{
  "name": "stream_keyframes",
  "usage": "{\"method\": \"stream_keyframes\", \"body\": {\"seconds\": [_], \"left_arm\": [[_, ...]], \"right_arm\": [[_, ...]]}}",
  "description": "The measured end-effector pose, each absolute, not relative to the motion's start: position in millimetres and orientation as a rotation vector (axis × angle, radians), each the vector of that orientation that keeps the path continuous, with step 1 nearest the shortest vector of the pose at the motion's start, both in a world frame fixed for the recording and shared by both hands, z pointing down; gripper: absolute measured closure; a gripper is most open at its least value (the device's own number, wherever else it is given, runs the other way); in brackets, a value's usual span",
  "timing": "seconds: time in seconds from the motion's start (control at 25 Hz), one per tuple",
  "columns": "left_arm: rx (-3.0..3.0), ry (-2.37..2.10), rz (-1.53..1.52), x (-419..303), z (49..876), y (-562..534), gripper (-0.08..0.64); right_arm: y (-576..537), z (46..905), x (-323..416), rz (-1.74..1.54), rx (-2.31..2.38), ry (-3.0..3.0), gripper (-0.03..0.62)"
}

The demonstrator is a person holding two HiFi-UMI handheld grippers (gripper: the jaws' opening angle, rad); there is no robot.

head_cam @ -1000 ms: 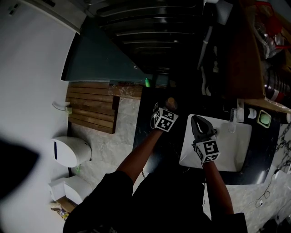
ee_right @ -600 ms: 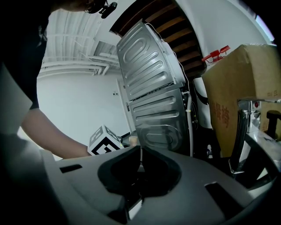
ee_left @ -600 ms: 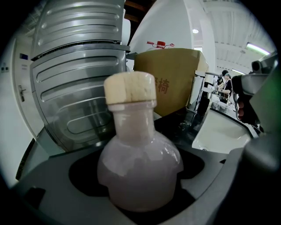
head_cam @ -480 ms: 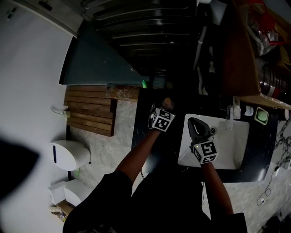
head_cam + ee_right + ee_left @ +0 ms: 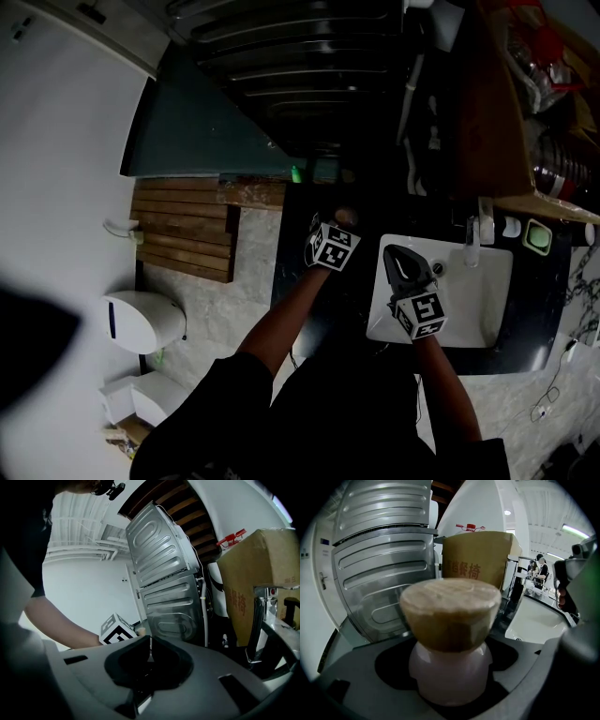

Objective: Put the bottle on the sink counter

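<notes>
The left gripper (image 5: 338, 223) pinches 1 pale pink bottle with a tan cork-like cap (image 5: 450, 641) above the dark counter (image 5: 298, 281), just left of the white rectangular sink (image 5: 489, 314). The right gripper (image 5: 150, 651), jaws pressed together and empty, hovers over that sink's left edge.

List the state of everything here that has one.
bottle: stoppered, upright, gripped.
left gripper: shut on the bottle.
right gripper: shut, empty.
sink: nothing in the basin.

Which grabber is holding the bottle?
The left gripper: its jaws clamp the pale, tan-capped bottle. The right gripper has its jaws shut together on nothing.
</notes>
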State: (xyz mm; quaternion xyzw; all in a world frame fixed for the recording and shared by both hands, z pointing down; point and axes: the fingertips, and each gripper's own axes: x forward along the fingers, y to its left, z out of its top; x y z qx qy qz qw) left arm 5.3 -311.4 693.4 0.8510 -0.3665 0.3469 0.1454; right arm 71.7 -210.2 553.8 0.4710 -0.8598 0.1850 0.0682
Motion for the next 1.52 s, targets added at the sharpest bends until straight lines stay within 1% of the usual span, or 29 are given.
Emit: {"method": "stream_keyframes", "body": {"seconds": [0.28, 0.72, 1.0, 1.52], "left_arm": [[2.460, -1.058, 0.991, 6, 692, -312, 0.158], [2.532, -1.027, 0.953, -1, 682, -298, 0.158], [2.527, -1.083, 0.793, -16, 653, -267, 0.158], [2.509, -1.139, 0.400, -49, 546, -186, 0.158]], "right_arm": [[-206, 552, 61, 0.550, 1.388, -2.599, 0.552], [-193, 541, 75, 0.516, 1.449, -2.567, 0.552], [-180, 529, 71, 0.466, 1.465, -2.569, 0.552], [-114, 497, 62, 0.462, 1.583, -2.535, 0.552]]}}
